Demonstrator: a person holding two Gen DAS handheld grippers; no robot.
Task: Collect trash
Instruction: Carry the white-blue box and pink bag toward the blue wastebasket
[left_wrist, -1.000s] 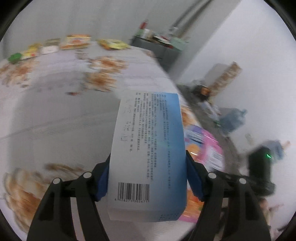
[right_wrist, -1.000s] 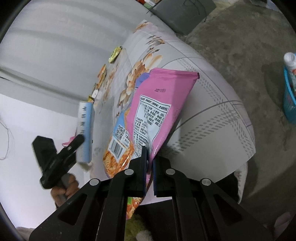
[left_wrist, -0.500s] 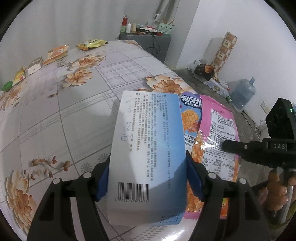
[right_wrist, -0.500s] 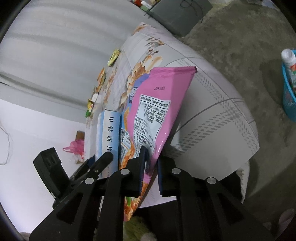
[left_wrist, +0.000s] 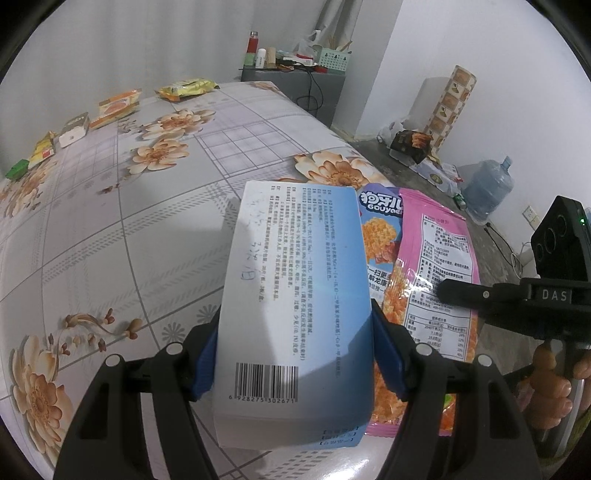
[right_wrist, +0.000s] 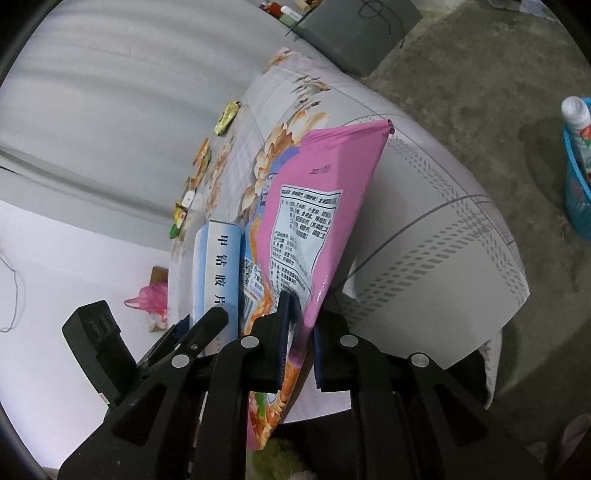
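Note:
My left gripper (left_wrist: 295, 354) is shut on a blue and white medicine box (left_wrist: 295, 295), held flat just above the near edge of the floral table (left_wrist: 147, 221). The box also shows edge-on in the right wrist view (right_wrist: 218, 273). A pink snack bag (right_wrist: 314, 229) lies right of the box, also seen in the left wrist view (left_wrist: 436, 273). My right gripper (right_wrist: 299, 336) has its jaws parted around the bag's lower edge. It shows at the right in the left wrist view (left_wrist: 465, 295).
Several small wrappers and boxes (left_wrist: 110, 110) lie along the table's far edge. A grey cabinet (left_wrist: 295, 85) with bottles stands behind. A blue basket (right_wrist: 576, 184) with a bottle and a water jug (left_wrist: 487, 188) stand on the floor. A pink plastic bag (right_wrist: 147, 299) lies on the floor.
My left gripper swung the box over beside the pink bag. The right gripper's jaws, shut on the bag a second ago, have parted; the bag rests on the table.

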